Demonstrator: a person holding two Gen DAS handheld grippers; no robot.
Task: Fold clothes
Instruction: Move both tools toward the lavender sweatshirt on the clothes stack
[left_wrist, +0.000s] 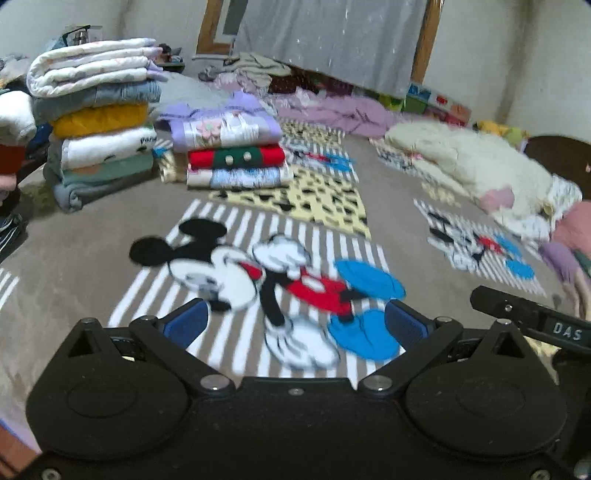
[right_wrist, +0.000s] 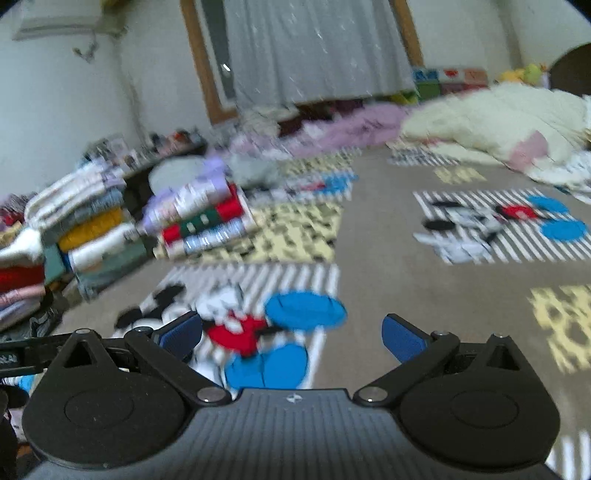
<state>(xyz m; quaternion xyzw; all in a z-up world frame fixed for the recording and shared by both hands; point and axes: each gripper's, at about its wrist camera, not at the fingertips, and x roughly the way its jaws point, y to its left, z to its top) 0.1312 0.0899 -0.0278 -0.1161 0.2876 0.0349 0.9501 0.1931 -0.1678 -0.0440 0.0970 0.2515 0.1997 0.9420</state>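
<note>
Black bar (left_wrist: 532, 319), just right of the left gripper (left_wrist: 295, 325): white letters "DAS"
White folded garment (left_wrist: 107, 146) in the tall stack, left of that gripper: dark letters "para", cut off at the fold
Right wrist view: print too blurred to read

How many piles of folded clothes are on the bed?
2 fully in view: a tall pile at far left, a shorter pile just right of it. More clothes at the left edge may be hidden.
</note>
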